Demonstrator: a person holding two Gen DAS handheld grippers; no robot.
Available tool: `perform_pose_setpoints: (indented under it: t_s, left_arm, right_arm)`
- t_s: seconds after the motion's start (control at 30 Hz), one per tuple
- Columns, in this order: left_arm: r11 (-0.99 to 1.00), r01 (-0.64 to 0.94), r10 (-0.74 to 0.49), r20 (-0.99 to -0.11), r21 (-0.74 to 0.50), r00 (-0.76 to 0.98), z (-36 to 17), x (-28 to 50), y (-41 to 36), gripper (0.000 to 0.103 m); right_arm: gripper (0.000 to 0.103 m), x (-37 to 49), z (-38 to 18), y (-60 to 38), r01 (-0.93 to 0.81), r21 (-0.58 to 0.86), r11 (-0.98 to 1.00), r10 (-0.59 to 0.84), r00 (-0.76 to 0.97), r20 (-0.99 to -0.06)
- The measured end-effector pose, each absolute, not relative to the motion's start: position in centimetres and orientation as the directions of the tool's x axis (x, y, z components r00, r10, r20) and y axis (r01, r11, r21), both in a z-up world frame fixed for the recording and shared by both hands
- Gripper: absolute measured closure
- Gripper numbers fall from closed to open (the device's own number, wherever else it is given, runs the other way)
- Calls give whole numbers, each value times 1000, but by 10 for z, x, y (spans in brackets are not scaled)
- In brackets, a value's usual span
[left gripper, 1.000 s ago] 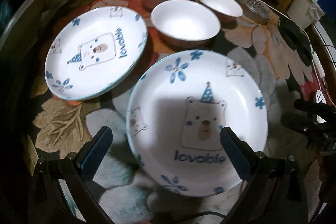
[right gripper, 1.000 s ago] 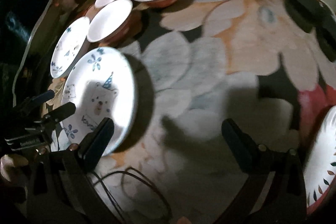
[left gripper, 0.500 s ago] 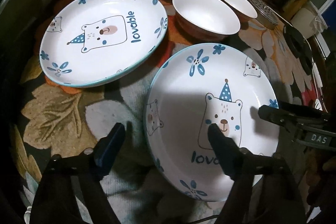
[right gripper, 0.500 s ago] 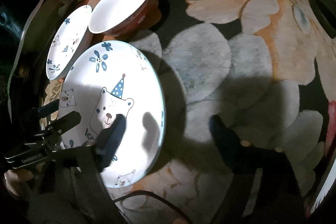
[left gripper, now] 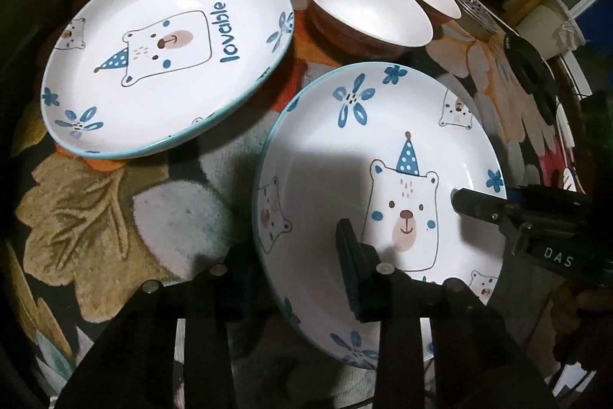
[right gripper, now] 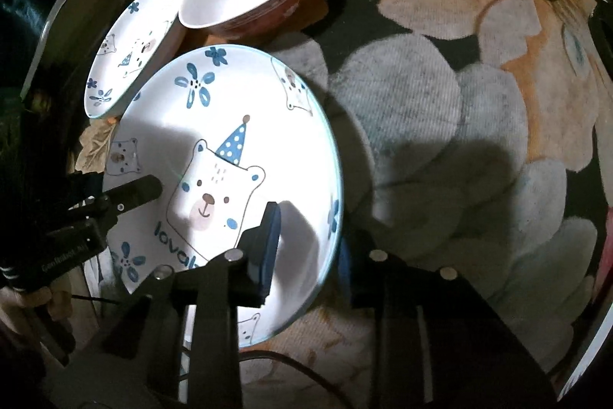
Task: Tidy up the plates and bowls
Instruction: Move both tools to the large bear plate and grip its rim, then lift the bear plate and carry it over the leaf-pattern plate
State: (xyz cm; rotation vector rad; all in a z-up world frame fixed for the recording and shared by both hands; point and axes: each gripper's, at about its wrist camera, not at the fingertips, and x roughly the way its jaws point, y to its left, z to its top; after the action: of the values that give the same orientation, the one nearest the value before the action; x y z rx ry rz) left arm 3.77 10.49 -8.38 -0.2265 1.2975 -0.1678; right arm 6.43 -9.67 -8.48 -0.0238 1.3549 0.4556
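Left wrist view: both grippers, left gripper (left gripper: 295, 248) and right gripper (right gripper: 306, 244), are clamping the near bear plate's (left gripper: 325, 156) rims; three bowls (left gripper: 364, 6) beyond it are sitting empty

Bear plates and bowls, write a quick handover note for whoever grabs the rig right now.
Left tongs: closed across the left rim of the near bear plate, one finger inside, one outside.
Right tongs: closed across the same plate's right rim; both hold it together.
Second bear plate sits on the floral cloth behind and to the left; three white bowls stand separate behind.
Done: the near plate is gripped. Nothing stacked.
Left: probably set this plate on the other, then nest the bowls.
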Motion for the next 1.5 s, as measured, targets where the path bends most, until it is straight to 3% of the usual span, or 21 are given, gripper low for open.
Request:
perform_pose_setpoints:
  t_s: [0.37, 0.7, 1.5]
  left_arm:
    - [966, 6, -249, -931, -257, 266, -82, 41, 108, 71]
    - [968, 32, -250, -928, -251, 278, -74, 36, 107, 77]
    - [945, 169, -317, -906, -278, 281, -43, 48, 36, 78]
  right_arm:
    - [76, 64, -83, -96, -340, 240, 909, 303, 144, -942]
    - [85, 62, -80, -102, -328, 239, 914, 304, 162, -939]
    - [87, 57, -53, -178, -178, 276, 944, 313, 230, -921]
